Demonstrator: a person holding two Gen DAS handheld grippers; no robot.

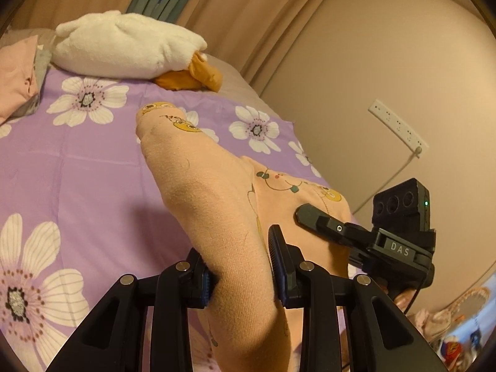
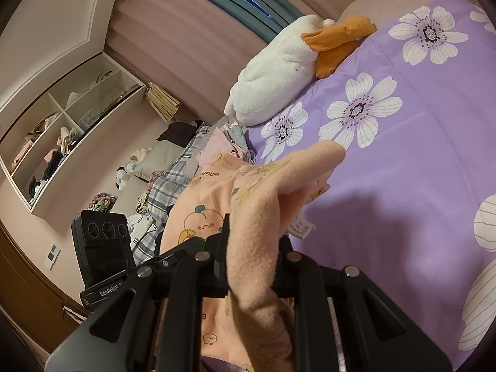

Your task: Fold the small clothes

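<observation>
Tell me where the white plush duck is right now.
The white plush duck lies at the far end of the purple flowered bedspread near the curtain, upper left in the left wrist view, beyond the peach garment that both tongs hold.

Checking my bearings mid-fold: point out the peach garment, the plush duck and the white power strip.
peach garment point(image 1: 217, 192), left wrist view, bunched fabric above the fingers.
plush duck point(image 1: 124, 46), left wrist view, white body.
white power strip point(image 1: 398, 124), left wrist view, its middle, on the wall.

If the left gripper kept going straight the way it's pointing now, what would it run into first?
The left gripper is already shut on the peach garment, so more of that bunched cloth comes first. Beyond it, the line seems to slope down to the purple flowered bedsheet, short of the plush duck; depth is unclear.
</observation>
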